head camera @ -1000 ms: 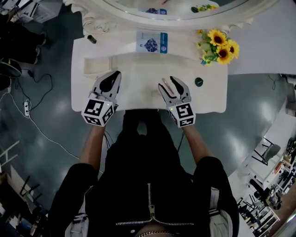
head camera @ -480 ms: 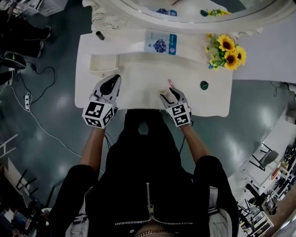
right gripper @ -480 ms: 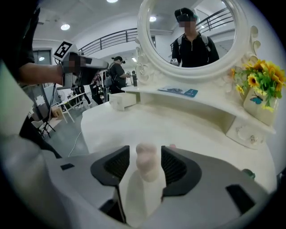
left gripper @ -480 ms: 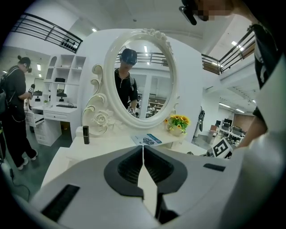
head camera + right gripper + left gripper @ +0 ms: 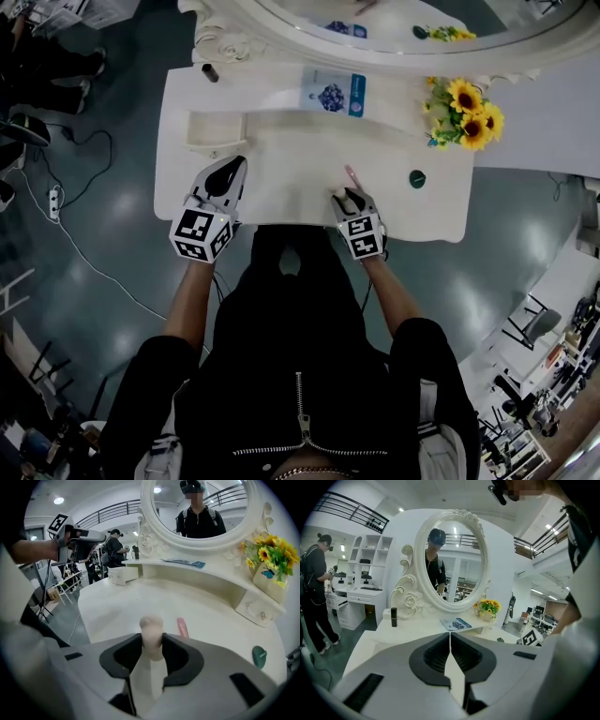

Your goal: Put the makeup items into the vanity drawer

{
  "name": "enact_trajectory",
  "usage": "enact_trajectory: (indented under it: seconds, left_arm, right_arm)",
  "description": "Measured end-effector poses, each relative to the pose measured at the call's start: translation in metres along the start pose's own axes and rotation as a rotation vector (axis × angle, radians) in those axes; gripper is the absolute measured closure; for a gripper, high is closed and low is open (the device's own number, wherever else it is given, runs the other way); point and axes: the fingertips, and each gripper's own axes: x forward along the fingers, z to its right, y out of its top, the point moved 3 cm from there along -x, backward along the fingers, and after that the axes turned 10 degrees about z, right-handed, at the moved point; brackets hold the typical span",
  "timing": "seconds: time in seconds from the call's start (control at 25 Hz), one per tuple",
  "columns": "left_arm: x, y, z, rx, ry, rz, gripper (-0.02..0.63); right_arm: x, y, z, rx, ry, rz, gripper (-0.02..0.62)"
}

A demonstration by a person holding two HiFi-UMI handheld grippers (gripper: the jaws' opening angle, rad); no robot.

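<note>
Drawer knob (image 5: 151, 631): cream, smooth, rounded head on a slimmer neck

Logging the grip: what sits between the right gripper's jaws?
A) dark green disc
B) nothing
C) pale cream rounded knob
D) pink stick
C: the pale cream rounded knob stands between the pads of the right gripper, whose jaws have just been closing onto it.
</note>
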Motion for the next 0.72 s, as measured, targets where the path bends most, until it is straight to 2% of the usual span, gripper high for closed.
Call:
enact_trajectory:
  seconds: [0.2, 0.36, 0.72]
  left_arm:
    - [0.001, 0.001, -0.002, 0.0, -0.003, 0.004, 0.58]
    - [0.0, 0.005, -0.005, 0.003, -0.003, 0.013, 0.58]
    - [-0.006, 0.025, -0.026, 0.023, 0.032, 0.075, 0.58]
  right_arm:
    - [0.0, 0.001, 0.0, 0.007, -0.003, 0.008, 0.457]
    - [-0.005, 0.019, 0.001, 0.0, 0.003, 0.058, 0.46]
    - [-0.044, 0.139, 0.016, 0.01, -0.063, 0.335, 0.462]
